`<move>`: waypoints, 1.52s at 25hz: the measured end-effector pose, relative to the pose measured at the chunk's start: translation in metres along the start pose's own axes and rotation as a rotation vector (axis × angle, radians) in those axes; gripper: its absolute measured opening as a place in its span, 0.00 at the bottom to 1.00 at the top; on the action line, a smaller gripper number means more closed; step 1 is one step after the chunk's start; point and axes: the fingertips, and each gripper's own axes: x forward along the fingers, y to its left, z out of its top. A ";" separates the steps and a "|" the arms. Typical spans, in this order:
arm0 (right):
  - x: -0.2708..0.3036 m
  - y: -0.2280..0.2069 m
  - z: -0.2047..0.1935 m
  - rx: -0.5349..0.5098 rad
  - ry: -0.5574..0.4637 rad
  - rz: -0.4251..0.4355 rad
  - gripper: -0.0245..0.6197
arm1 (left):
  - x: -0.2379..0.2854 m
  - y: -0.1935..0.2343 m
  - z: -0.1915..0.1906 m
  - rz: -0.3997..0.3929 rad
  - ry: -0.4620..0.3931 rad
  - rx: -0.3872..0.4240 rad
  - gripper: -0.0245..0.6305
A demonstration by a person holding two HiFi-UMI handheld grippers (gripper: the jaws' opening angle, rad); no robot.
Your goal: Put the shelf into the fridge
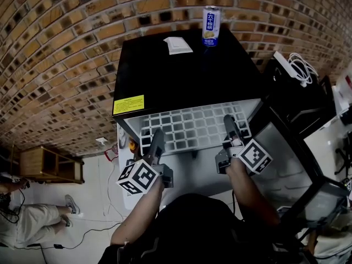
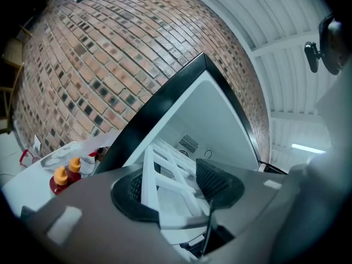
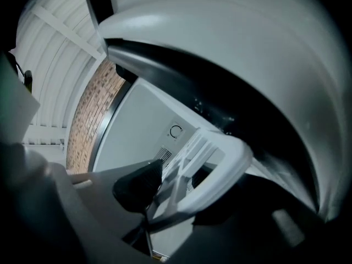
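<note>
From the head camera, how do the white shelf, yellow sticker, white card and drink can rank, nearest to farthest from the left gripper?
From the left gripper:
1. white shelf, between its jaws.
2. yellow sticker, front-left edge of the fridge top.
3. white card, farther back on top.
4. drink can, back right.

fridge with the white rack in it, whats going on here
A person holds tongs in each hand and is working the white grid shelf into the open black fridge. The shelf lies in the fridge opening, its front rim toward the person. The right tongs are clamped on that rim. The left tongs have the rim between their jaws, but a gap shows at one pad, so they look loose. A can stands on top of the fridge.
</note>
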 end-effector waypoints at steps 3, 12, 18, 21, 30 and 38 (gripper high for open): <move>0.004 -0.001 0.001 -0.003 -0.002 -0.005 0.29 | 0.004 0.002 0.001 0.003 -0.008 0.003 0.34; 0.007 -0.002 0.003 -0.023 -0.025 -0.029 0.29 | 0.006 0.005 0.002 0.028 -0.010 -0.035 0.33; 0.007 -0.003 0.003 -0.011 -0.028 -0.045 0.29 | 0.005 0.007 0.004 0.045 -0.031 -0.064 0.31; 0.011 -0.003 0.003 0.003 -0.019 -0.059 0.28 | 0.008 0.009 0.005 0.054 -0.034 -0.091 0.29; 0.017 -0.005 0.007 0.010 -0.036 -0.081 0.26 | 0.012 0.005 -0.001 0.066 -0.026 -0.202 0.23; 0.017 -0.006 0.007 0.012 -0.048 -0.095 0.26 | 0.007 -0.001 -0.001 0.116 -0.105 -0.164 0.21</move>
